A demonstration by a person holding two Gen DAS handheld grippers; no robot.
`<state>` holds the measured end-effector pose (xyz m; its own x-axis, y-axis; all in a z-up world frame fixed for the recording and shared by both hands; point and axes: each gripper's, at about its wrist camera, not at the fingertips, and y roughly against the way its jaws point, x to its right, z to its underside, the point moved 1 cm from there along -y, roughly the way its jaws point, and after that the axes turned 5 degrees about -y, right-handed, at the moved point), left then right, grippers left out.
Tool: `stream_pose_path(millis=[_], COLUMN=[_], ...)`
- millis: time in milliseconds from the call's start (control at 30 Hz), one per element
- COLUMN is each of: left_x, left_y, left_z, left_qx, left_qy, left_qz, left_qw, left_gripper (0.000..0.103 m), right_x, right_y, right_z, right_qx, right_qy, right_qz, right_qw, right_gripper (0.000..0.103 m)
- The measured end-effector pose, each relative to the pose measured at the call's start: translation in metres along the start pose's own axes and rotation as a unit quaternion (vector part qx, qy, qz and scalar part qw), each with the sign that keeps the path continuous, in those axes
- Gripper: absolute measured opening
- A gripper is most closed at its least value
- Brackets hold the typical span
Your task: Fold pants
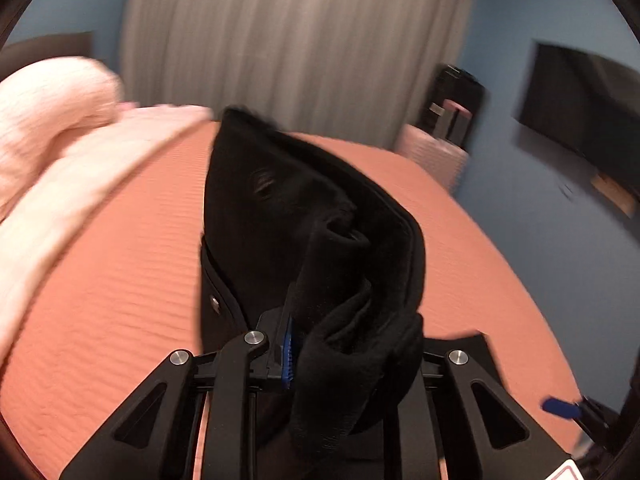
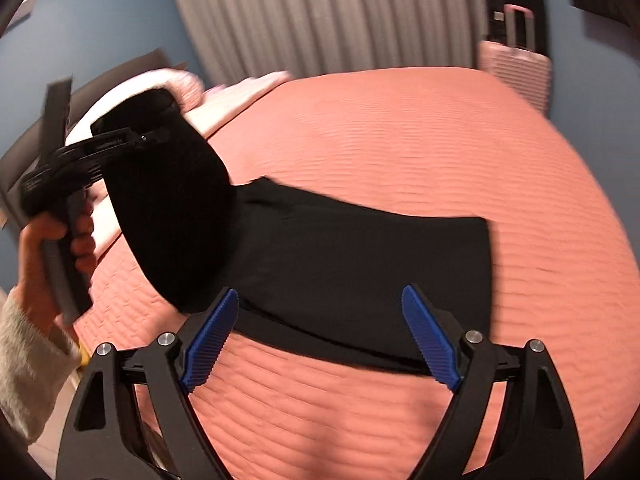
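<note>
Black pants (image 2: 340,264) lie across the salmon bedspread (image 2: 400,140). Their left end is lifted off the bed, pinched in my left gripper (image 2: 132,138), which a hand holds at the left of the right wrist view. In the left wrist view the left gripper (image 1: 320,344) is shut on a bunched fold of the pants (image 1: 304,216), which hangs in front of the camera. My right gripper (image 2: 320,300) is open and empty, fingers spread just above the near edge of the flat part of the pants.
A pale pink blanket (image 1: 60,140) is heaped at the head of the bed. A pink suitcase (image 2: 516,68) and a black bag (image 2: 512,4) stand past the far corner. Grey curtains (image 1: 296,40) hang behind; a dark TV (image 1: 584,104) is on the blue wall.
</note>
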<state>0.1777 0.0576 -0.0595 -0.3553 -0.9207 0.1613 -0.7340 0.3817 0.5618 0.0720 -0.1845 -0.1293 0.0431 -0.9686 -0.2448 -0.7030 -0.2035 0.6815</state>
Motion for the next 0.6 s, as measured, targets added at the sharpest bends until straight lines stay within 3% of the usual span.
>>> stream_pose_path(millis=[33, 133, 233, 300, 333, 367, 467, 533, 567, 600], left_x=[0.026, 0.118, 0.188, 0.216, 0.227, 0.235, 0.225, 0.212, 0.206, 0.201], left_y=[-0.011, -0.071, -0.142, -0.126, -0.118, -0.115, -0.108, -0.100, -0.096, -0.096], left_z=[0.004, 0.041, 0.111, 0.123, 0.121, 0.117, 0.104, 0.098, 0.098, 0.098], left_qx=[-0.012, -0.100, -0.217, -0.157, -0.142, -0.145, -0.163, -0.153, -0.142, -0.135], left_qy=[-0.009, -0.045, -0.071, -0.094, -0.112, -0.116, -0.030, 0.020, 0.044, 0.054], left_qz=[0.017, 0.051, 0.045, 0.001, -0.012, -0.008, 0.034, 0.094, 0.127, 0.126], left_qw=[0.9997, 0.9926, 0.9726, 0.9831, 0.9835, 0.9826, 0.9856, 0.9836, 0.9807, 0.9814], left_gripper=[0.016, 0.020, 0.024, 0.024, 0.025, 0.028, 0.031, 0.051, 0.078, 0.093], right_x=[0.018, 0.065, 0.116, 0.138, 0.148, 0.161, 0.187, 0.195, 0.197, 0.197], right_y=[0.009, 0.030, 0.044, 0.053, 0.057, 0.060, 0.053, 0.045, 0.038, 0.031], right_z=[0.004, 0.019, 0.040, 0.048, 0.051, 0.055, 0.054, 0.046, 0.039, 0.032], right_qx=[0.003, 0.006, -0.004, -0.007, -0.003, 0.002, 0.001, 0.002, 0.001, -0.005], right_qy=[-0.014, -0.056, -0.100, -0.125, -0.137, -0.154, -0.193, -0.216, -0.224, -0.226], right_qz=[0.008, 0.032, 0.058, 0.061, 0.060, 0.051, 0.034, 0.011, -0.009, -0.025], right_qw=[1.000, 0.998, 0.993, 0.990, 0.989, 0.987, 0.981, 0.976, 0.975, 0.974], right_gripper=[0.083, 0.083, 0.083, 0.083, 0.083, 0.083, 0.083, 0.083, 0.083, 0.083])
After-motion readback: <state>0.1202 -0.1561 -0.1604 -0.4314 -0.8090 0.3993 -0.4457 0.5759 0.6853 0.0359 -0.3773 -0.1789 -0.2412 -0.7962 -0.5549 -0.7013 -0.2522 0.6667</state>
